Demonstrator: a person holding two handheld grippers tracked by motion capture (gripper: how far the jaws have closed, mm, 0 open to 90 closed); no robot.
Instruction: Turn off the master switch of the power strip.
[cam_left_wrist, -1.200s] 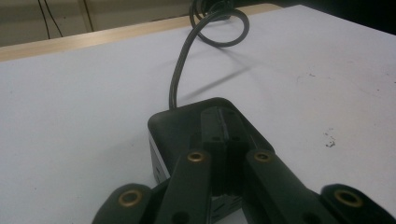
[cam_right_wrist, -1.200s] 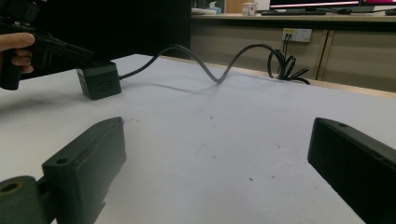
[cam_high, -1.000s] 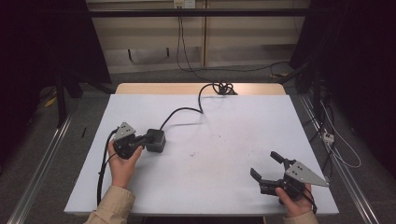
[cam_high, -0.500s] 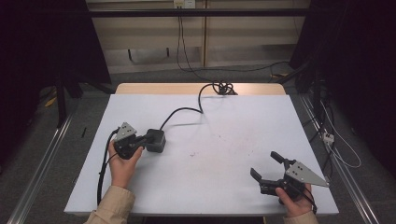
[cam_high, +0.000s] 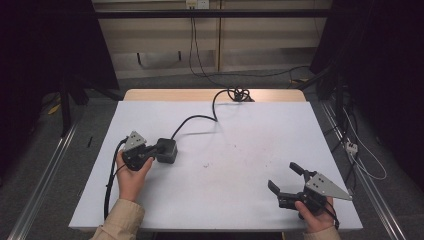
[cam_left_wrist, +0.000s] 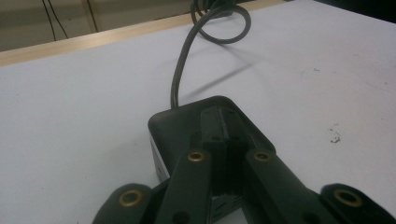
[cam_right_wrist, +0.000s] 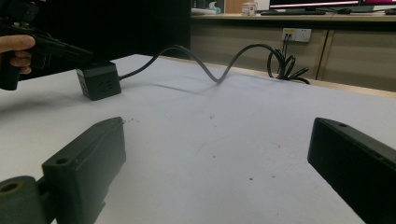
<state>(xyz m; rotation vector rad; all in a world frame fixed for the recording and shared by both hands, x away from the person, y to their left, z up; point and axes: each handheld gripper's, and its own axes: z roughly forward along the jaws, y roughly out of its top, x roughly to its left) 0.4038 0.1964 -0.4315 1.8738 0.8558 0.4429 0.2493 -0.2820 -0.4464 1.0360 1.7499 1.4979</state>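
Observation:
A black cube-shaped power box sits on the white table at the left, and its black cable runs off to the far edge. My left gripper is shut, and its closed jaws lie over the top of the box with nothing between them. In the left gripper view the left gripper points along the cable. My right gripper rests open near the front right, far from the box. The right gripper view has its jaws wide apart, the box far off at the left.
The cable ends in a coil at the table's far wooden edge. Small dark specks mark the middle of the tabletop. Metal rails run along the floor on both sides of the table.

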